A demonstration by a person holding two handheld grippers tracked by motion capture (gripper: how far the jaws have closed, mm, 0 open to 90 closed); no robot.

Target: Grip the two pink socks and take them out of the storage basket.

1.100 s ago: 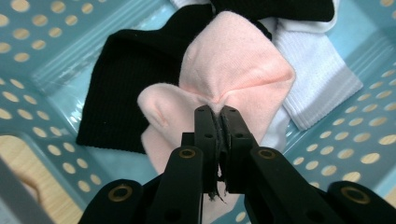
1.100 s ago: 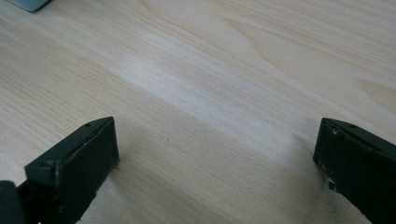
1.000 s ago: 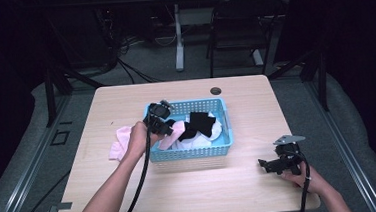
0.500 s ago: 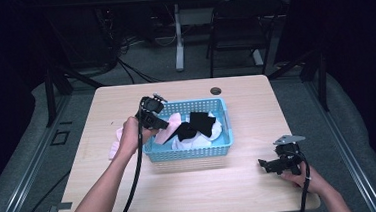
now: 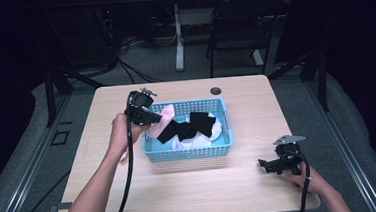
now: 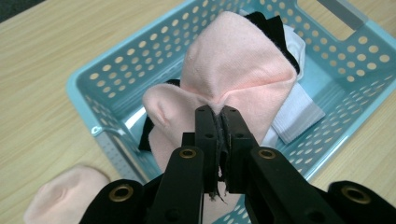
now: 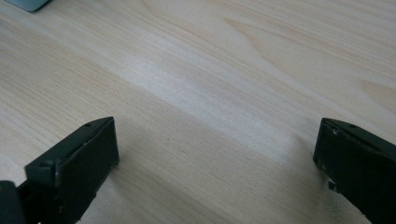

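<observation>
My left gripper [image 6: 217,114] is shut on a pink sock [image 6: 233,79] and holds it over the left end of the blue basket [image 6: 93,100]. From above, the left gripper [image 5: 153,119] hangs at the basket's [image 5: 189,153] left rim with the pink sock [image 5: 166,112] trailing inward. Black and white socks [image 5: 192,128] lie inside the basket. A second pink sock [image 6: 60,196] rests on the table left of the basket. My right gripper [image 5: 266,164] lies low on the table at the front right, its jaws [image 7: 215,168] wide apart over bare wood.
A small dark round grommet [image 5: 216,90] is set in the wooden table [image 5: 192,196] behind the basket. A chair [image 5: 235,27] and desk legs stand beyond the far edge. The right gripper's cable [image 5: 305,198] trails toward the front edge.
The left gripper has risen and drawn leftward with the pink sock, from over the basket's contents to its left rim. The right gripper has kept still.
</observation>
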